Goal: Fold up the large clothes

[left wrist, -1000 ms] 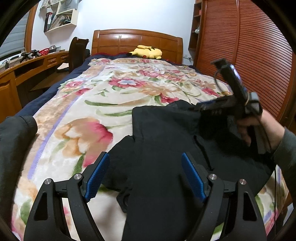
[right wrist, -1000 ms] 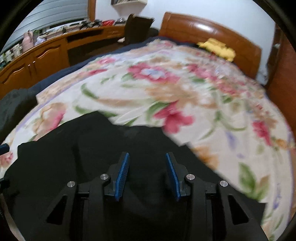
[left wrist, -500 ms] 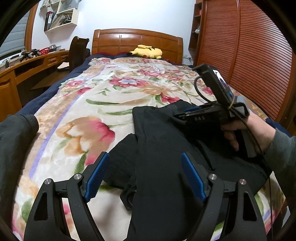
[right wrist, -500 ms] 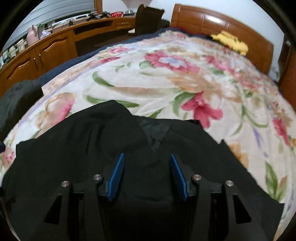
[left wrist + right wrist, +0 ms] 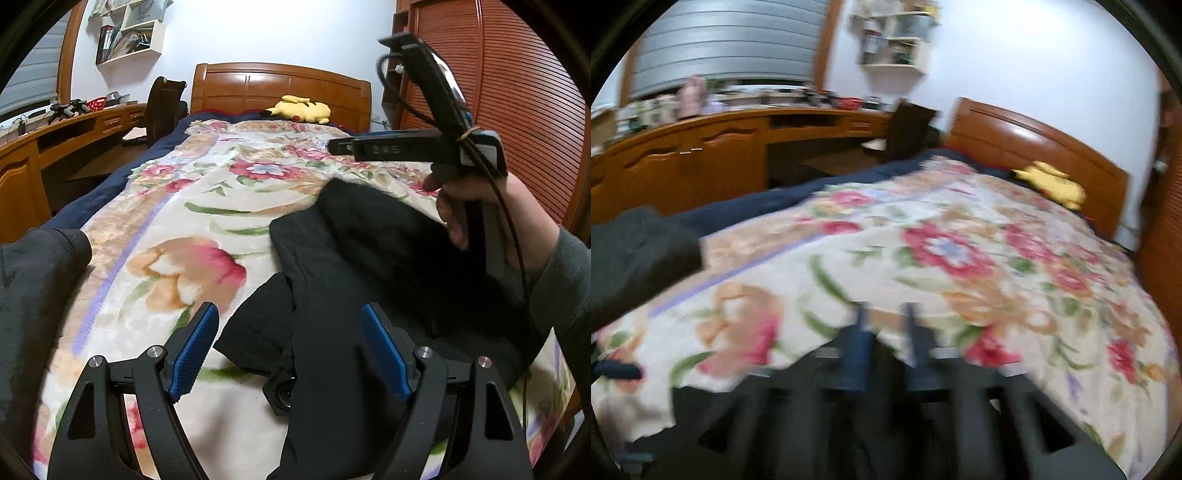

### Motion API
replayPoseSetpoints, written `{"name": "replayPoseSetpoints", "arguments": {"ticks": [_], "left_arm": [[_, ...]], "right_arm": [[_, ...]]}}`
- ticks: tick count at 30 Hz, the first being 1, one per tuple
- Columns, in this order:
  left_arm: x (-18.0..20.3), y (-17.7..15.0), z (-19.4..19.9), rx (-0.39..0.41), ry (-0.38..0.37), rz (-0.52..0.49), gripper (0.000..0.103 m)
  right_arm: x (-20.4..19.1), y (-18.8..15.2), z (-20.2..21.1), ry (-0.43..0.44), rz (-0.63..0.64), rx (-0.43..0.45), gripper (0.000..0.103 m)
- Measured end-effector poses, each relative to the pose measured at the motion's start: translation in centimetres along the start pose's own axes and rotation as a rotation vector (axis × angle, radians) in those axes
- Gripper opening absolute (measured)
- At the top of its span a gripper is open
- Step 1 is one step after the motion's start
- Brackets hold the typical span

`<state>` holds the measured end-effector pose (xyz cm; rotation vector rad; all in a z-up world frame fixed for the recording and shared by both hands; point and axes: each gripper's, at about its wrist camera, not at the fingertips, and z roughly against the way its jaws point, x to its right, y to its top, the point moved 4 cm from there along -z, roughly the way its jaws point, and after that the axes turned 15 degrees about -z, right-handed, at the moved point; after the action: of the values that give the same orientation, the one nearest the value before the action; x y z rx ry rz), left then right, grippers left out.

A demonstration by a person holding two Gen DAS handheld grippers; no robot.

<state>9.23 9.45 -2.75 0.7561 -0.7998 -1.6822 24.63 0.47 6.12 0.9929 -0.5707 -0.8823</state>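
A floral-blanketed bed [image 5: 155,236] carries a black garment [image 5: 354,258] and yellow plush [image 5: 301,109].

A floral blanket [image 5: 155,258] is seen spread over the bed, with a yellow plush toy [image 5: 301,109] laid against the wooden headboard [image 5: 280,86]. A dark chair [image 5: 164,107] is tucked at the long wooden desk [image 5: 74,129]; a wall shelf [image 5: 129,40] is stuffed with books. Slatted wardrobe doors [image 5: 524,96] are seen alongside.

A bed with a floral blanket [image 5: 207,229] fills the room, its wooden headboard [image 5: 280,88] at the far pale wall. A curved wooden desk [image 5: 55,136] runs along the left; slatted wooden doors [image 5: 524,103] stand on the right
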Motion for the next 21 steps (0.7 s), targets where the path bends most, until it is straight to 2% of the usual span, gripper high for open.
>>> {"name": "replayPoseSetpoints", "arguments": {"ticks": [1,2,7,10,12,16,19,20,21], "left_arm": [[0.1,0.0,0.0,-0.001,-0.003,-0.001,0.08],[0.2,0.0,0.0,-0.002,-0.005,-0.003,0.08],[0.8,-0.2,-0.4,-0.019,-0.015,-0.029,0.08],[1.2,-0.5,-0.7,-0.037,-0.026,-0.042,0.08],[1.3,-0.5,-1.0,-0.047,-0.044,-0.042,0.07],[1.4,-0.9,-1.9,-0.09,-0.056,-0.035,0.057],[1.8,-1.2,-2.3,-0.109,-0.072,-0.041,0.047],[2.0,-1.3,-2.4,-0.115,-0.078,-0.047,0.042],[2.1,-1.3,-2.5,-0.12,-0.078,-0.055,0.032]], "right_arm": [[0.6,-0.1,0.0,-0.029,-0.015,-0.003,0.078],[1.5,-0.2,0.1,-0.054,-0.031,-0.007,0.08],[7.7,-2.1,2.6,-0.192,-0.059,-0.038,0.08],[13.4,-4.3,4.5,-0.298,-0.125,-0.11,0.08],[17.2,-6.1,5.6,-0.357,-0.186,-0.162,0.078],[22.9,-10.1,5.6,-0.412,-0.308,-0.293,0.076],[25.0,-12.7,4.9,-0.409,-0.375,-0.378,0.076],[25.3,-13.2,4.6,-0.41,-0.384,-0.398,0.076],[25.5,-13.8,4.4,-0.403,-0.396,-0.422,0.076]]}}
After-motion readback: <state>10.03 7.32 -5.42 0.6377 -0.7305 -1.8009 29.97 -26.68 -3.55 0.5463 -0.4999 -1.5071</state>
